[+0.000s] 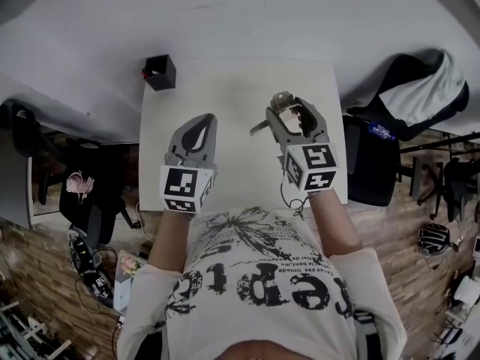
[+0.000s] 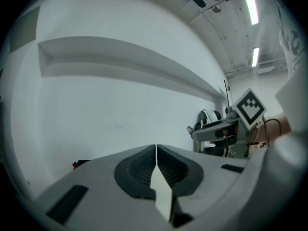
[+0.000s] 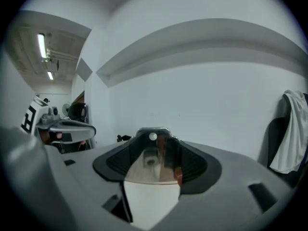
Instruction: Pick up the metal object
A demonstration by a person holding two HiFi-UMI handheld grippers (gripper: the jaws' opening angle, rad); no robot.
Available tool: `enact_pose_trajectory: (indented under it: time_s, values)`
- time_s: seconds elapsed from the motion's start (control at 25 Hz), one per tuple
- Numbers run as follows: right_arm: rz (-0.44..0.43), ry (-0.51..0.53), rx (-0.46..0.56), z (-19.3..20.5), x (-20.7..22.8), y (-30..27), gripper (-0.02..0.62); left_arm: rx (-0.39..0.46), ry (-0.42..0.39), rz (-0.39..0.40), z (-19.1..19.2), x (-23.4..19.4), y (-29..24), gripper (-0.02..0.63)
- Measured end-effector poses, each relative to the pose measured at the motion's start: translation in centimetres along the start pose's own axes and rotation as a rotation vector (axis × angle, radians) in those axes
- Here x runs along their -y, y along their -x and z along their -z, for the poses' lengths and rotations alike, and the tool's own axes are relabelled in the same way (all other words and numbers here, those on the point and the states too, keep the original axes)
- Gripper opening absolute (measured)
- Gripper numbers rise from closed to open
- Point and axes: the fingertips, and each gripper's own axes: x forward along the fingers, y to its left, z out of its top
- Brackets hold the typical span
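The metal object [image 1: 283,100] is a shiny flat piece with a round hole near its top. It hangs above the white table [image 1: 232,88], and my right gripper [image 1: 289,106] is shut on it. In the right gripper view the metal object [image 3: 150,161] fills the gap between the dark ribbed pads [image 3: 195,163], its top edge rising just past the jaw tips. My left gripper [image 1: 202,121] hovers over the table's left half, shut, with nothing in it. The left gripper view shows its pads [image 2: 139,170] meeting in a thin line, with the right gripper [image 2: 216,130] off to the right.
A small black box [image 1: 159,71] stands on the table's far left corner. To the right of the table are a dark chair [image 1: 371,156] and a seat draped with a white and dark garment [image 1: 424,88]. More chairs and clutter [image 1: 82,201] stand to the left.
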Motion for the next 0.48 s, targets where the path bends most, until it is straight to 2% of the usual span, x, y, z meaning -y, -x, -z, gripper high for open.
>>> enact_pose_trajectory:
  time_s: [0.24,0.48]
  values:
    - [0.003,-0.003,0.128,-3.5,-0.1,2.6,0.279,0.039,-0.021,-0.017,-2.1,0.3,0.5,0.011]
    - [0.015,-0.026,0.155,-3.7,-0.3,3.5,0.279,0.070,-0.034,-0.019,-3.5,0.6,1.2,0.011]
